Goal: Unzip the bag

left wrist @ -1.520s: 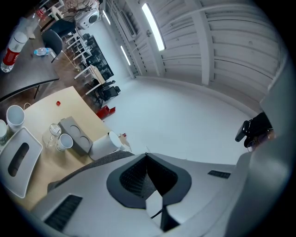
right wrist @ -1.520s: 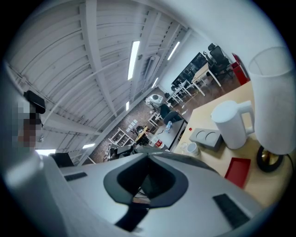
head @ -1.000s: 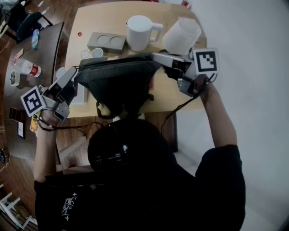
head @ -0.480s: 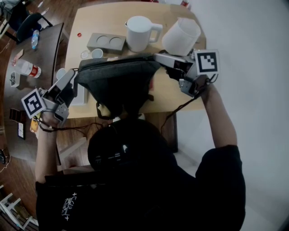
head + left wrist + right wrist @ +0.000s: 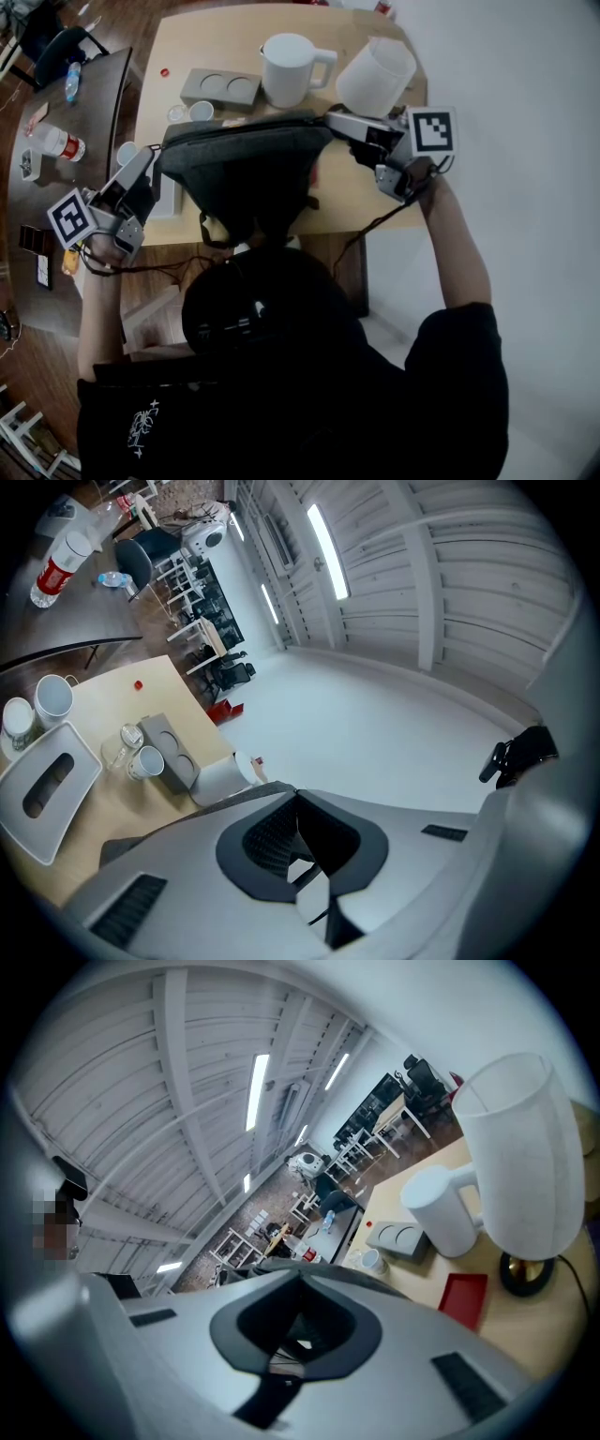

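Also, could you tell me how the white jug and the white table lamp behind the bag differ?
The jug has a side handle; the lamp has none. The jug rests directly on the wooden table, whereas the lamp's shade sits above a dark round base. The lamp's shade looks bulkier than the jug. Both are white and stand side by side.

Bag point(image 5: 246, 169) mid-table point(image 5: 187, 37), centre frame.
Left gripper point(image 5: 155, 155) at its left end, right gripper point(image 5: 330, 119) at right end; jug point(image 5: 289, 67) and holder point(image 5: 221, 87) behind, upper frame.
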`<state>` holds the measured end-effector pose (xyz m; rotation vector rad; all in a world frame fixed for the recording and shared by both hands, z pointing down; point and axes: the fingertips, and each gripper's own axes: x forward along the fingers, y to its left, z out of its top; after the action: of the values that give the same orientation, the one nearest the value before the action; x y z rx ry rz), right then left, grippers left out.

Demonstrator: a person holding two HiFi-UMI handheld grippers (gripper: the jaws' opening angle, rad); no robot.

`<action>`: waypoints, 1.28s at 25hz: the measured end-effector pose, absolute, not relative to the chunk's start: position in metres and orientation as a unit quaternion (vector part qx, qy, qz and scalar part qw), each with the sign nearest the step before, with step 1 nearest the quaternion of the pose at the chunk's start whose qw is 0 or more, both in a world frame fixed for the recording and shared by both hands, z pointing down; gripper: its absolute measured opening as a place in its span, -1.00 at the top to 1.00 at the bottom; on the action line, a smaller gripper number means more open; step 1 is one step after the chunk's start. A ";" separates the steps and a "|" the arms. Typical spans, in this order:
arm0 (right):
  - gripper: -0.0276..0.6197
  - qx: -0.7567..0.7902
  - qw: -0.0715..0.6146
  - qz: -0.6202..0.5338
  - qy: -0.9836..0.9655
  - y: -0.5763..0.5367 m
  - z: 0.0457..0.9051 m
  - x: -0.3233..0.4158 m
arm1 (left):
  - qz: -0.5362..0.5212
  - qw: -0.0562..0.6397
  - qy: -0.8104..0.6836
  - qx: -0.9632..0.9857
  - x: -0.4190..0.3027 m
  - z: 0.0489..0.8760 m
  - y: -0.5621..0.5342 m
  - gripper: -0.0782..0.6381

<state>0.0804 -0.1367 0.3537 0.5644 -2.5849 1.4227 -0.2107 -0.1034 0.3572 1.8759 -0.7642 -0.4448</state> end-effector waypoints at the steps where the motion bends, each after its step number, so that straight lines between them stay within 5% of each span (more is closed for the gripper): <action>1: 0.90 0.188 0.068 0.473 -0.858 -0.137 0.354 0.081 | -0.186 0.510 -0.317 0.778 -0.211 0.358 -0.103 0.77; 32: 0.90 0.211 0.053 0.495 -0.841 -0.145 0.376 0.103 | -0.211 0.526 -0.341 0.750 -0.236 0.385 -0.106 0.77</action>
<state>0.1034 -0.1445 0.3757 0.6404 -2.5557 1.5056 -0.2365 -0.1059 0.3855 1.7949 -0.8151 -0.5040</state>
